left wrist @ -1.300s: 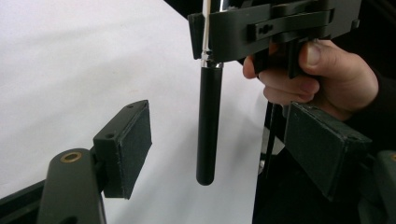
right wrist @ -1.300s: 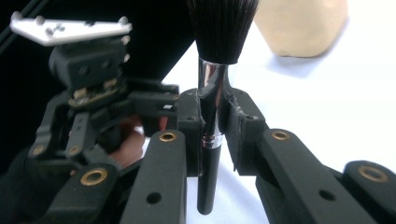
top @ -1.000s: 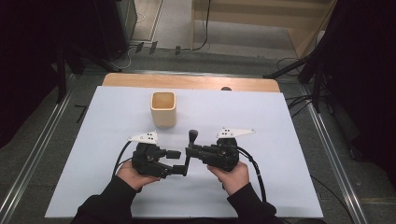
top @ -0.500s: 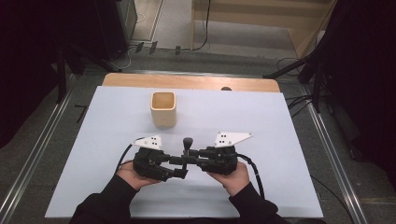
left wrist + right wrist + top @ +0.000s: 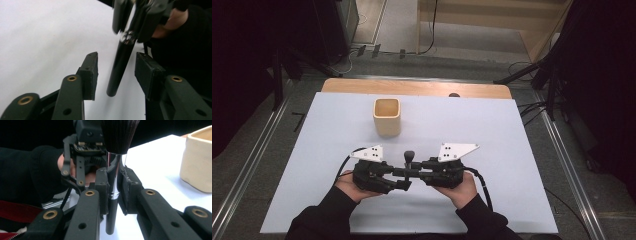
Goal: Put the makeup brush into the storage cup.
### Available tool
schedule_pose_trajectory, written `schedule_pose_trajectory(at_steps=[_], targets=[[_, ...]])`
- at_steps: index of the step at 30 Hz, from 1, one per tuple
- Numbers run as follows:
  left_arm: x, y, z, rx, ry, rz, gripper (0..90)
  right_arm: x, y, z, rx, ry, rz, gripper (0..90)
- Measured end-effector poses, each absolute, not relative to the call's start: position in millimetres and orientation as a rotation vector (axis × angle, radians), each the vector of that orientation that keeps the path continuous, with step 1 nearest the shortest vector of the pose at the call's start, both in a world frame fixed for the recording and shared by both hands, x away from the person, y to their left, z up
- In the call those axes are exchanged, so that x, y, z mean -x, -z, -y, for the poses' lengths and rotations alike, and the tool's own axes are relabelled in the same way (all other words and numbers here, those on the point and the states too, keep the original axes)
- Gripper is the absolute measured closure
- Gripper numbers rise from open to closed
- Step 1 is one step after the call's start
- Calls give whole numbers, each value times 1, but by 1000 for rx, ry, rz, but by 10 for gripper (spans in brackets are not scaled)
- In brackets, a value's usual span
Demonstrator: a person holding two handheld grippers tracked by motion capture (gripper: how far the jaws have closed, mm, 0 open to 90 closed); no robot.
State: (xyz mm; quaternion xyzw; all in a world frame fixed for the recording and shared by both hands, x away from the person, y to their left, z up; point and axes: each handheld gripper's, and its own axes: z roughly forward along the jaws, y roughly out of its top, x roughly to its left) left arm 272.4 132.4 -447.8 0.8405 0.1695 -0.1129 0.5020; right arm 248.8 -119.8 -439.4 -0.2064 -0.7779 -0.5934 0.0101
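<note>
Jaws: right gripper (image 5: 113, 187) pinching brush (image 5: 115, 170) | left gripper (image 5: 116, 72) closing, pads apart around handle

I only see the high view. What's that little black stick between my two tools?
Observer: A makeup brush with a bushy black head.
Operator: Who's holding it?
Observer: The right tool is shut on its silver collar.
Operator: And the left one?
Observer: The left tool has just been closing; its pads flank the handle without touching it.
</note>
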Motion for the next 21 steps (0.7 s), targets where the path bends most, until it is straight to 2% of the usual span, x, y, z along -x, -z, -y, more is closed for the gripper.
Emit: schedule_pose_trajectory(at_steps=[9,21], targets=[[-270,443,-132,-2033,248,-394,667,-250,441,119,651,1856,2392,781],[-268,442,-132,-2027,212,-364,775,-249,441,118,649,1857,2391,780]])
